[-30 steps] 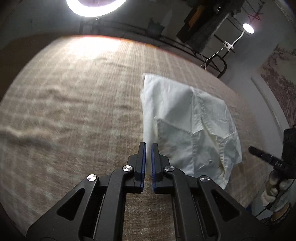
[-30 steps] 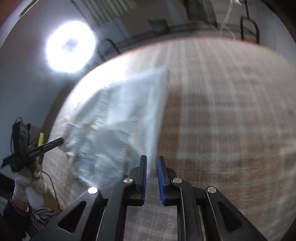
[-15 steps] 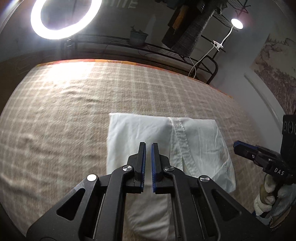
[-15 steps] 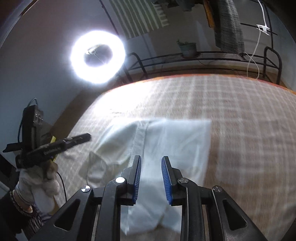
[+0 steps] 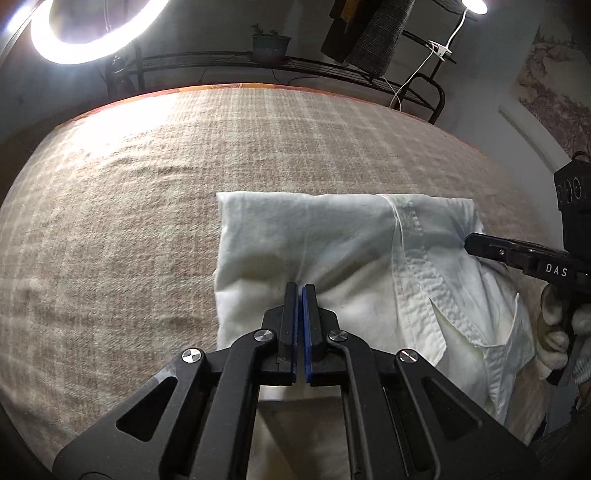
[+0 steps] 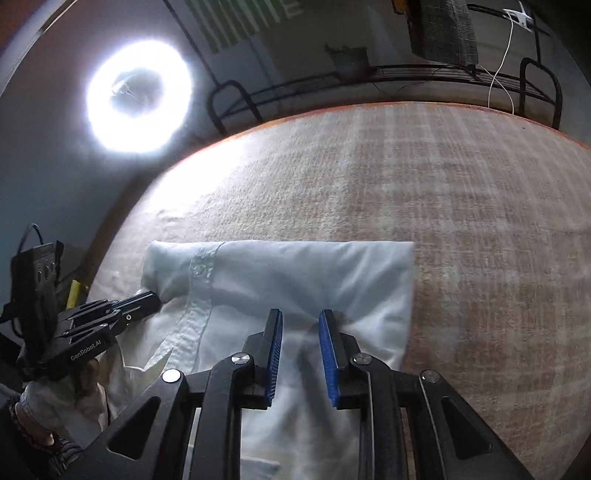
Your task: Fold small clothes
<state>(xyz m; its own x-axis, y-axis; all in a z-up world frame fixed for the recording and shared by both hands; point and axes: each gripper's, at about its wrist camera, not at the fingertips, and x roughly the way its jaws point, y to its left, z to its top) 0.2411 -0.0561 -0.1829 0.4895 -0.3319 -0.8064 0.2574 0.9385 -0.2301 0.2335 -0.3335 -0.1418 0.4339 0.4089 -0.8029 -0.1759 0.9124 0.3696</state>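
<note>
A white button shirt [image 5: 332, 229] lies folded in a flat rectangle on the checked blanket [image 5: 129, 221]. Its button placket runs down the right part. My left gripper [image 5: 299, 286] is shut, and its tips pinch a pucker of the shirt's cloth near the front left. In the right wrist view the same shirt [image 6: 295, 269] lies below my right gripper [image 6: 301, 314]. That gripper's jaws stand a little apart and are closing, with cloth under the gap and no pad pressing. Each gripper also shows in the other view: the right gripper [image 5: 466, 243] and the left gripper [image 6: 159, 299].
The blanket [image 6: 480, 221] spreads wide to both sides of the shirt. Behind its far edge stand a ring light [image 5: 92, 33], a black metal rack [image 5: 295, 70] with a potted plant, hanging clothes [image 5: 369, 33] and a clip lamp. Gloved hands hold both grippers.
A second ago the shirt hung lifted and tilted from the grippers. It now lies flat and folded on the blanket. Both grippers came down with it, and the right jaws have parted.
</note>
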